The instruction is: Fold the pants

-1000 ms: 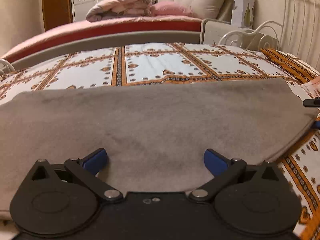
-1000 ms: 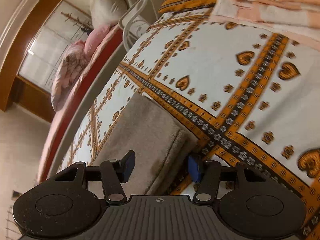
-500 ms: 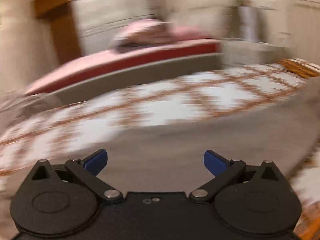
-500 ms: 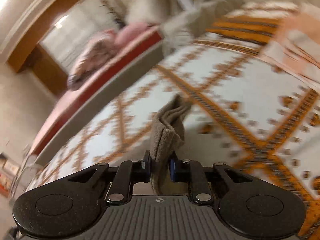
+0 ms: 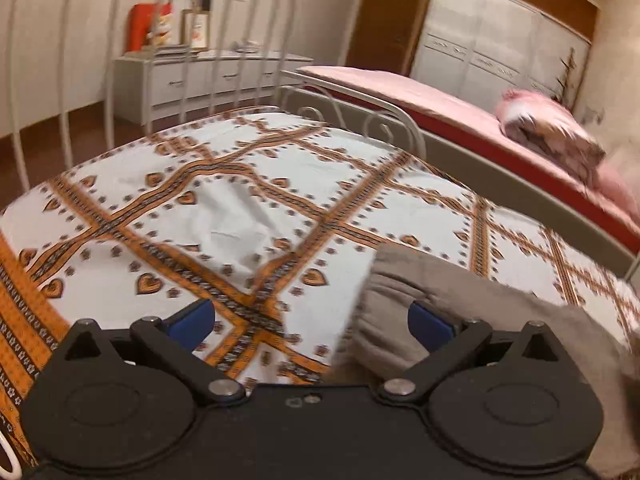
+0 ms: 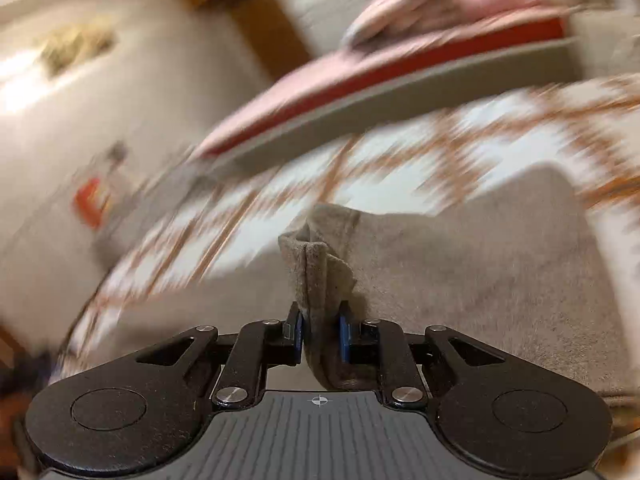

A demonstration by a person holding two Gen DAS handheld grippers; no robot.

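The right tool [image 6: 320, 336] is clamped on a bunched fold of the grey pants [image 6: 480, 280]; the cloth stands up between its blue pads [image 6: 345, 336] and bulges out below them. Beyond that pinch the rest of the pants spreads flat to the right across the bed [image 6: 400, 152], whose white and orange bedspread shows only as a blur here.

The left tool [image 5: 311, 320] has its fingers wide apart and holds nothing. Its right pad [image 5: 430, 326] sits over the rounded folded end of the pants [image 5: 460, 292], which lie toward the right side of the bed [image 5: 240, 208], while its left pad [image 5: 192, 320] is over bare bedspread. A white metal bedframe [image 5: 224, 40] rises at the far edge of the bed, with a white dresser [image 5: 200, 80] behind it and a second bed with pink bedding [image 5: 460, 116] alongside to the right.
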